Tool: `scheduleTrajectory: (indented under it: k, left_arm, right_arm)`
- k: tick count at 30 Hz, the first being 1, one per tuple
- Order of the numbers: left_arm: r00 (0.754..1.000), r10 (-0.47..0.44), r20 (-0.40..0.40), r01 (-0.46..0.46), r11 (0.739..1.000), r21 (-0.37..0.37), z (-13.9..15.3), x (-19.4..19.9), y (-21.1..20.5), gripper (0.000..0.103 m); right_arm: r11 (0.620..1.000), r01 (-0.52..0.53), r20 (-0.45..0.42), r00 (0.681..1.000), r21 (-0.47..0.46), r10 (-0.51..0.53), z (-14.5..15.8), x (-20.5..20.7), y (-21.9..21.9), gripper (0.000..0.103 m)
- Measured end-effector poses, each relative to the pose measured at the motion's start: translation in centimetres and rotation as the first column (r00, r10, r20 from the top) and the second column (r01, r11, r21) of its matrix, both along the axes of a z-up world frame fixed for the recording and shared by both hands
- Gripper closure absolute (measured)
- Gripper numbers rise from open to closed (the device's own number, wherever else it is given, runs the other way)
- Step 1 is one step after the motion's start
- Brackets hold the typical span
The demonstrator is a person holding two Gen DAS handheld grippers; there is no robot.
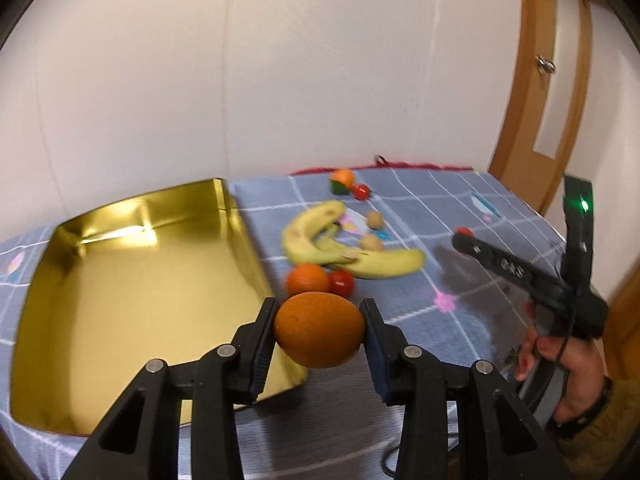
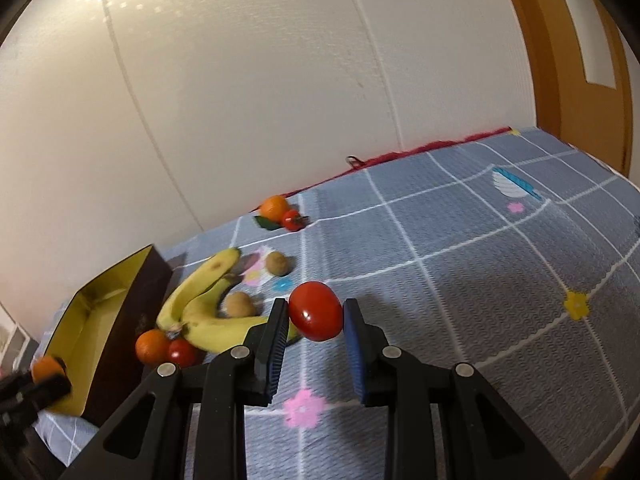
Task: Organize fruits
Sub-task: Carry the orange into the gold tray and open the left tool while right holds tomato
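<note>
Both fruits are lifted and in transit: the left hand-held gripper (image 1: 320, 334) is clenched on an orange (image 1: 319, 329) above the gold box's (image 1: 132, 312) near right rim, and the right hand-held gripper (image 2: 316, 318) grasps a red tomato (image 2: 316, 317) over the checked surface (image 2: 460, 280). The box lies toward nine o'clock of the bananas (image 2: 204, 308). Next, I judge, each fruit must go over the box before its jaws release.

Three oranges (image 1: 319, 334), three tomatoes (image 2: 316, 317), three bananas (image 1: 316, 242) (bunched), two kiwis (image 2: 279, 263), one gold box (image 1: 132, 304)

Home room: wooden door (image 1: 536, 92), flower-patterned checked tablecloth (image 2: 460, 280).
</note>
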State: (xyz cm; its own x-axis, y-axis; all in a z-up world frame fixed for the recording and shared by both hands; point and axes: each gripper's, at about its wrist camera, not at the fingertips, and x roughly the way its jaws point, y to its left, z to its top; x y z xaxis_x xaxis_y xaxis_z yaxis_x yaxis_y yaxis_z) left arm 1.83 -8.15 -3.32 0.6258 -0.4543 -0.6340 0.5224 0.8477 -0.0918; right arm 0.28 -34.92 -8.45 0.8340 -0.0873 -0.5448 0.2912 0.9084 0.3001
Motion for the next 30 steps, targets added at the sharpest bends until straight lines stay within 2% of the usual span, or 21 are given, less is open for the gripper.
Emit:
scheduleTrajectory:
  k: [5, 15, 30]
  left_arm:
    - [0.997, 0.076, 0.027, -0.077, 0.997, 0.01, 0.0, 0.6, 3.1, 0.062]
    - [0.982, 0.191, 0.003, -0.191, 0.981, 0.036, -1.5, 1.8, 8.2, 0.061]
    - [0.926, 0.366, -0.09, -0.354, 0.927, 0.12, -5.9, 4.9, 15.8, 0.061]
  right_arm:
    - [0.999, -0.053, 0.021, 0.998, -0.015, 0.053, 0.0, -0.6, 1.9, 0.075]
    - [0.986, -0.162, -0.006, 0.987, -0.048, 0.162, -0.6, -0.6, 6.7, 0.075]
    - [0.945, -0.326, -0.022, 0.945, -0.028, 0.325, 1.1, 1.0, 14.3, 0.075]
